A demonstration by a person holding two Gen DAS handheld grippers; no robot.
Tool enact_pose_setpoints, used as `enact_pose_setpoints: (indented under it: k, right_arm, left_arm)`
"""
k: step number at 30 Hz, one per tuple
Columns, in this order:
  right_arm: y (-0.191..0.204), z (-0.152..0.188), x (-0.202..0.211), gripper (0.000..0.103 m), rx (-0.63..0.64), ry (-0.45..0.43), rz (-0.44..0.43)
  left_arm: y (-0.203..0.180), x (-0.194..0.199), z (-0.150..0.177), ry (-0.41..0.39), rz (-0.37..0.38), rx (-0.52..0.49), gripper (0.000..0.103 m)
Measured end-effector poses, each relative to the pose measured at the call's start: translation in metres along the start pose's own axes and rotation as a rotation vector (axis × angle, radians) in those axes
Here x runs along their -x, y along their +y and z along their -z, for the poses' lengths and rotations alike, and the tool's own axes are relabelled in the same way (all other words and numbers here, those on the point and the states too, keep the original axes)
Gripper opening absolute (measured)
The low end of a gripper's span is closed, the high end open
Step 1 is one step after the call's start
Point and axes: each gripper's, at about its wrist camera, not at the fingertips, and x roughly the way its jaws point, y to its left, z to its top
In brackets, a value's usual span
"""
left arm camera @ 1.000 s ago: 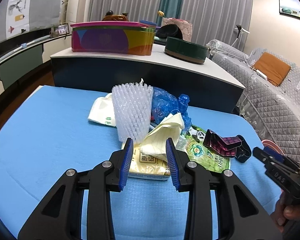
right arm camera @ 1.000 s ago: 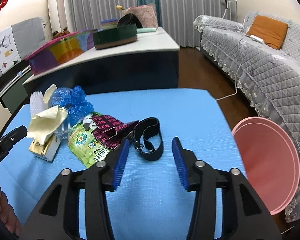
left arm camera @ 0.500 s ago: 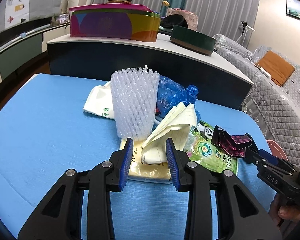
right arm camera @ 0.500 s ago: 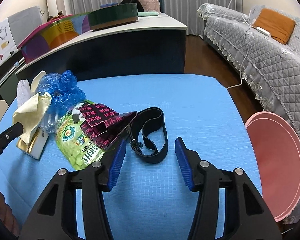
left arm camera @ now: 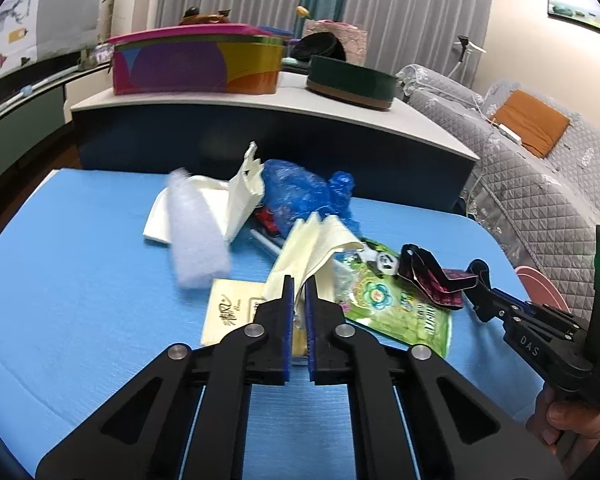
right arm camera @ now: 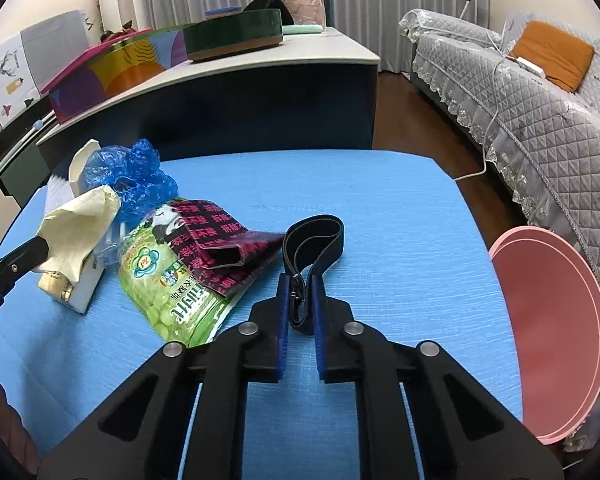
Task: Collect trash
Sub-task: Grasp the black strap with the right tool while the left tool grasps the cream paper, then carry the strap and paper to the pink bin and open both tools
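Note:
A heap of trash lies on the blue table (left arm camera: 80, 280). My left gripper (left arm camera: 299, 280) has its jaws closing tight on a crumpled cream paper (left arm camera: 312, 248), which rests on a flat beige pack (left arm camera: 228, 312). My right gripper (right arm camera: 299, 280) has its jaws closing, with the near end of a black strap (right arm camera: 320, 236) pinched between the pads. Left of the strap lie a green snack bag (right arm camera: 168, 280) and a dark wrapper with pink print (right arm camera: 216, 240). Behind them sit a blue plastic bag (left arm camera: 300, 192) and a blurred clear bubble sleeve (left arm camera: 198, 236).
A pink round bin (right arm camera: 552, 332) stands off the table's right edge. A dark counter (left arm camera: 260, 140) with coloured boxes runs behind the table. A grey quilted sofa (right arm camera: 540, 120) is at the right. A white bag (left arm camera: 168, 216) lies behind the sleeve.
Both grippers have gone from open to shut, the left on the cream paper, the right on the black strap. The clear bubble sleeve has tipped over to the left.

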Motion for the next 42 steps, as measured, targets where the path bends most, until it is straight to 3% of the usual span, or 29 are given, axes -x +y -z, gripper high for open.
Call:
enact_pose_setpoints:
  k: [20,42]
  right_arm:
    - [-0.002,0.002,0.078,0.009,0.017,-0.143,0.010]
    - [-0.040,0.021,0.148,0.010,-0.009,-0.231,0.068]
  left_arm:
    - [-0.023,0.050,0.001,-0.104,0.021,-0.083,0.004]
    - [-0.062,0.085,0.014,-0.133,0.087,-0.127,0.004]
